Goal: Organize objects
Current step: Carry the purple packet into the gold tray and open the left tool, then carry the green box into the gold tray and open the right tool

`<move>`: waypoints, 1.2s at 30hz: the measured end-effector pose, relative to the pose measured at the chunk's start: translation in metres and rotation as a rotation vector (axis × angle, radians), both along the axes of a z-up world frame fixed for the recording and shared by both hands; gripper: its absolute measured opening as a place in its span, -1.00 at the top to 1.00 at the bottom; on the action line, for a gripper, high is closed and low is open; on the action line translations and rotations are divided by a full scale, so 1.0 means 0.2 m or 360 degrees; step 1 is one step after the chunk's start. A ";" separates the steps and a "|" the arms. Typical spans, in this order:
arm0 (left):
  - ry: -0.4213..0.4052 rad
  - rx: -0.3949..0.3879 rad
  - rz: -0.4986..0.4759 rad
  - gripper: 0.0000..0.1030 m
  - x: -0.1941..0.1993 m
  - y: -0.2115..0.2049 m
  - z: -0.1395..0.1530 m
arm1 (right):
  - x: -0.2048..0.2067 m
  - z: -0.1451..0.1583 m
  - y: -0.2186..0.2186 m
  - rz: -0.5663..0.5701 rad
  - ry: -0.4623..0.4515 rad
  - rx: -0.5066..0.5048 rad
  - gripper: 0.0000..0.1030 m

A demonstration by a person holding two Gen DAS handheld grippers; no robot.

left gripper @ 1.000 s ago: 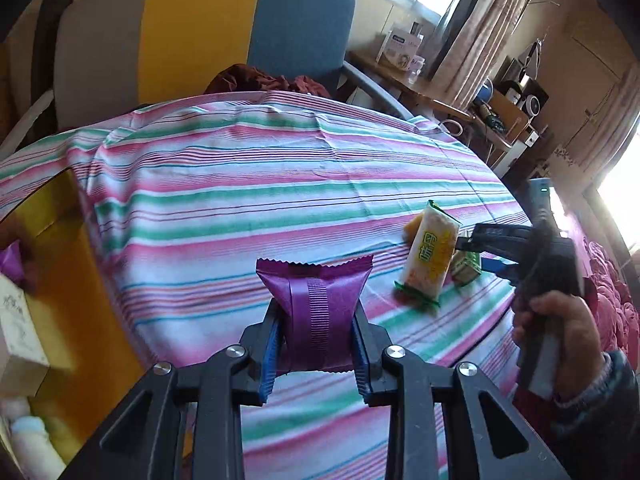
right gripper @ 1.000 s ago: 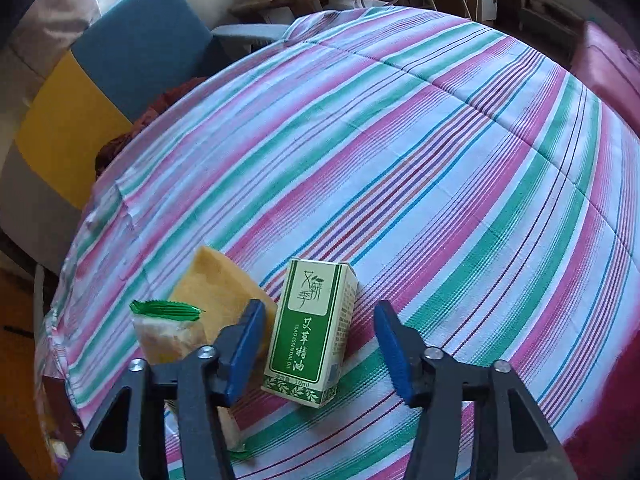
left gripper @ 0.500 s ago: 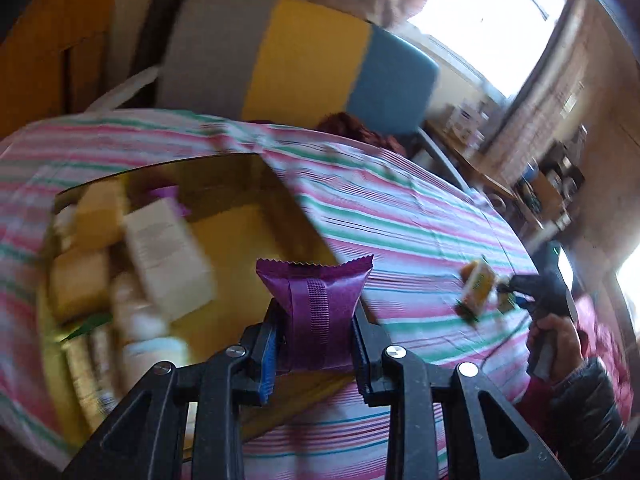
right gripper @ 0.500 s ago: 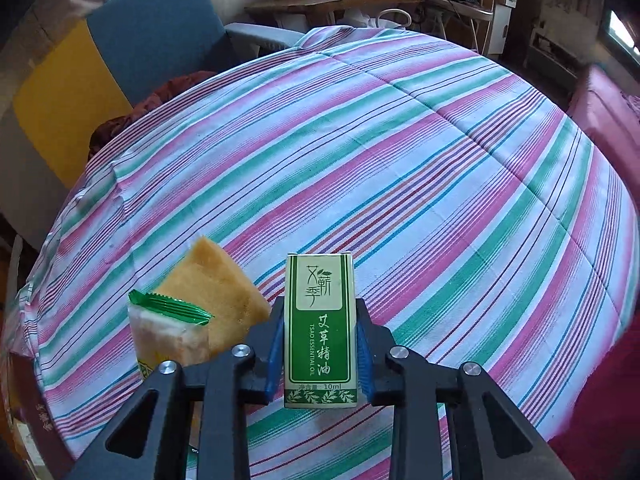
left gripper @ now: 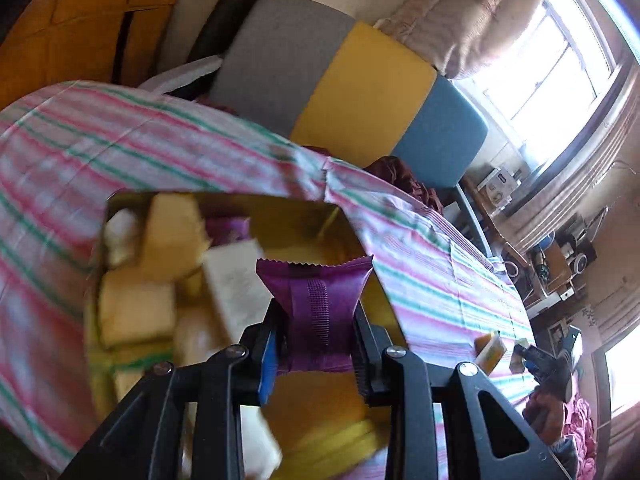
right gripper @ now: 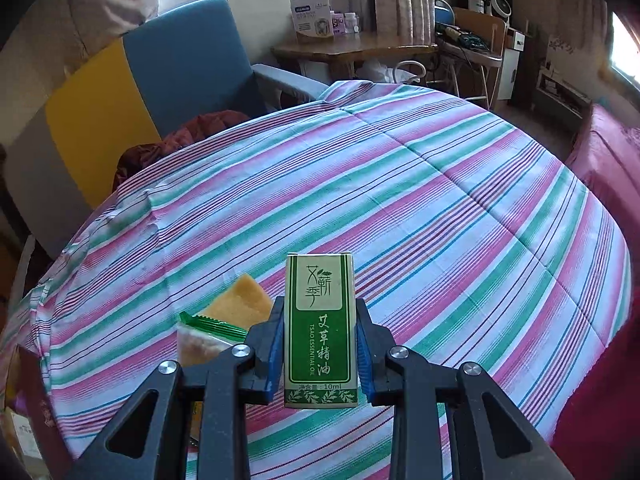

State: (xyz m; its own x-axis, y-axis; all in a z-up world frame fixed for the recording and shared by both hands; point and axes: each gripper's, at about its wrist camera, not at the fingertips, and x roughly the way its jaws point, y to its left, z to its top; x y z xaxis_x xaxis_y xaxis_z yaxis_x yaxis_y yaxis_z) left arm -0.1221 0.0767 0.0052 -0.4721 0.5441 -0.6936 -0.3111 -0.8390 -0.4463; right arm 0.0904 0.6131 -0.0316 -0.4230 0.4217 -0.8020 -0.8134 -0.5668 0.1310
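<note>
My left gripper [left gripper: 316, 336] is shut on a purple snack packet [left gripper: 318, 304] and holds it above a yellow box [left gripper: 304, 224] that has several packets and cartons in it. My right gripper [right gripper: 320, 344] is shut on a green essential oil carton [right gripper: 320, 328], held upright above the striped tablecloth [right gripper: 400, 208]. A green-edged snack packet [right gripper: 204, 340] and a yellow sponge [right gripper: 240, 304] lie on the cloth just left of the right gripper. The right gripper also shows far right in the left wrist view [left gripper: 536, 356].
A grey, yellow and blue armchair [left gripper: 360, 80] with a dark red cloth [right gripper: 180, 140] on its seat stands behind the table. A wooden desk [right gripper: 360, 48] with a white box is further back. A red bedspread [right gripper: 608, 152] lies to the right.
My left gripper has swung with the purple packet from over the cloth to above the yellow box. My right gripper has shut on the green carton and lifted it off the cloth.
</note>
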 end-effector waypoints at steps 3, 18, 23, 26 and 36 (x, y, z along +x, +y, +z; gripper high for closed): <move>0.0000 -0.0039 -0.0004 0.41 -0.11 0.09 -0.02 | -0.04 0.00 0.00 0.0013 0.0012 0.0019 0.41; -0.0145 -0.0417 0.0083 0.39 -0.53 0.33 -0.36 | -0.07 0.02 -0.03 0.0091 0.0066 0.0024 0.41; -0.0136 -0.0426 0.0110 0.23 -0.55 0.32 -0.33 | -0.08 0.01 -0.03 0.0101 0.0070 0.0018 0.41; -0.0105 -0.0409 0.0120 0.23 -0.52 0.28 -0.29 | -0.07 0.02 -0.03 0.0100 0.0080 0.0027 0.41; 0.0139 -0.0435 0.0103 0.23 -0.16 0.12 -0.06 | -0.08 0.11 -0.12 0.0205 0.0188 0.0116 0.41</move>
State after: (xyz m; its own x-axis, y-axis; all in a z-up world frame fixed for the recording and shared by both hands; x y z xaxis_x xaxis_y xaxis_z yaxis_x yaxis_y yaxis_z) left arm -0.1537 0.1015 -0.0062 -0.5643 0.3093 -0.7655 -0.2804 -0.9439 -0.1746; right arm 0.0746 0.5896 -0.0104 -0.5668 0.4129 -0.7129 -0.7148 -0.6767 0.1764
